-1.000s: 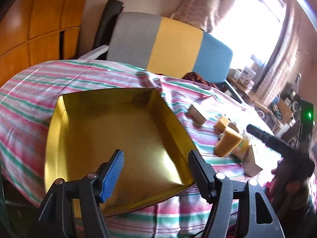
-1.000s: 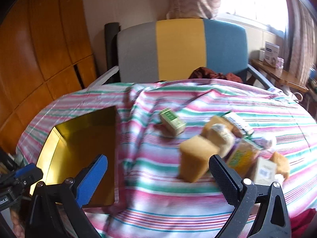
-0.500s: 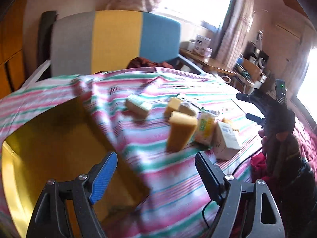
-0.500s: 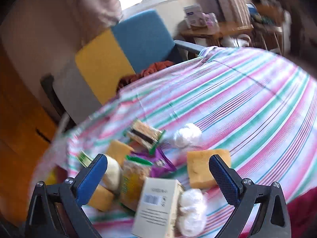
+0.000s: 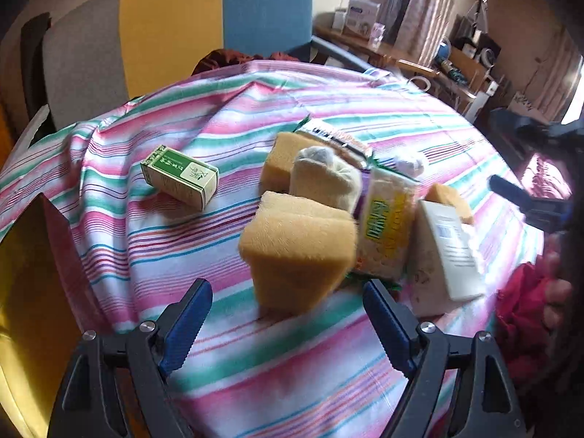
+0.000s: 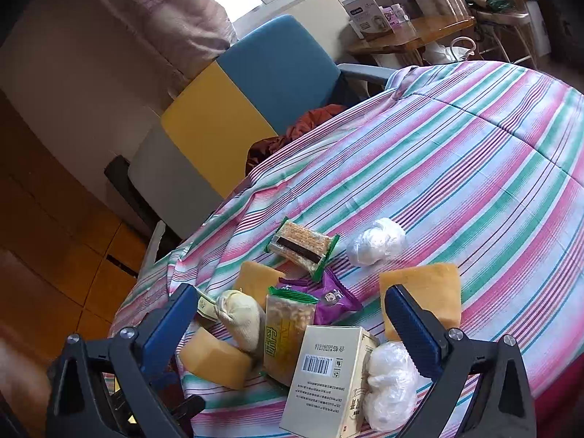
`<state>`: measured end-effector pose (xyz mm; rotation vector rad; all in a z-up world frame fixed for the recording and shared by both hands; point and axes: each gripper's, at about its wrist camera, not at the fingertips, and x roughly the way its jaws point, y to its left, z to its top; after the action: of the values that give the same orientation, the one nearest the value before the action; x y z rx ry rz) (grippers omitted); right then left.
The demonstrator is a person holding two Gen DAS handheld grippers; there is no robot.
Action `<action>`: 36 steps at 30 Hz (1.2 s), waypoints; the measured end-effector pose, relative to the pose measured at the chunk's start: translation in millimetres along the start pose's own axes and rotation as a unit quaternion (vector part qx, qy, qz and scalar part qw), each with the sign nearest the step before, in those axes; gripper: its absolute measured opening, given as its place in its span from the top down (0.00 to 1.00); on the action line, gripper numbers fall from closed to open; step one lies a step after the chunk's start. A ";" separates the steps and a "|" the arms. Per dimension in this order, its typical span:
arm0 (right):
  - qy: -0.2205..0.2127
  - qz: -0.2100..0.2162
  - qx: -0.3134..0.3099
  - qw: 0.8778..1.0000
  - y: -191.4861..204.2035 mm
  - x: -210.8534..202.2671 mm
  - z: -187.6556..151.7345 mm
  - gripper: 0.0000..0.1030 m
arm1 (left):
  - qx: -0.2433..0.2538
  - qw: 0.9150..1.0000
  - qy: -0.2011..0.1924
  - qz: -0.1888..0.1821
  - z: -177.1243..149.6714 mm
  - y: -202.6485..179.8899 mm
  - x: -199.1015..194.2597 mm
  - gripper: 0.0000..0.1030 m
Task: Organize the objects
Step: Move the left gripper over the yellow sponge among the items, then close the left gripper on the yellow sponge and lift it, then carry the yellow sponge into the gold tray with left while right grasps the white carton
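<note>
My left gripper (image 5: 284,319) is open and empty, just in front of a yellow sponge (image 5: 299,252) standing on the striped tablecloth (image 5: 255,346). Behind it lie a cream sock (image 5: 325,179), a yellow snack bag (image 5: 385,226), a white carton (image 5: 445,255) and a green box (image 5: 180,177). The gold tray (image 5: 29,292) is at the left edge. My right gripper (image 6: 288,328) is open and empty above the same pile: the white carton (image 6: 328,376), the snack bag (image 6: 284,335), a sponge (image 6: 423,292), a white plastic wad (image 6: 387,383).
A grey, yellow and blue chair (image 5: 175,29) stands behind the table. A cracker pack (image 6: 303,246), a purple packet (image 6: 330,297) and another white wad (image 6: 376,242) lie further back. The right gripper shows in the left wrist view (image 5: 529,197).
Both grippers swung right, away from the gold tray toward the pile. The left one has come close to the front sponge; the right one now hovers over the white carton.
</note>
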<state>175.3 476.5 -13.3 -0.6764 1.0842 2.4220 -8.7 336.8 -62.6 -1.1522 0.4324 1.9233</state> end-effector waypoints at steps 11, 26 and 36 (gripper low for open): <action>0.015 0.000 0.002 1.000 -5.3 5.4 1.0 0.00 | -0.013 0.999 -0.006 -0.029 -10.3 -12.6 11.6 0.56; 0.077 -0.022 -0.030 0.996 2.9 31.8 -9.3 0.00 | 0.023 0.998 -0.047 -0.043 -73.5 -20.2 -52.3 0.56; 0.173 0.011 -0.043 0.984 10.1 63.4 -27.6 0.00 | -0.002 0.996 -0.069 -0.062 -86.4 -2.4 -89.3 0.56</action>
<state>126.3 459.1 -60.0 -1.1526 1.1221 2.4387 62.3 239.6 -31.7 -1.0158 0.2763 1.8819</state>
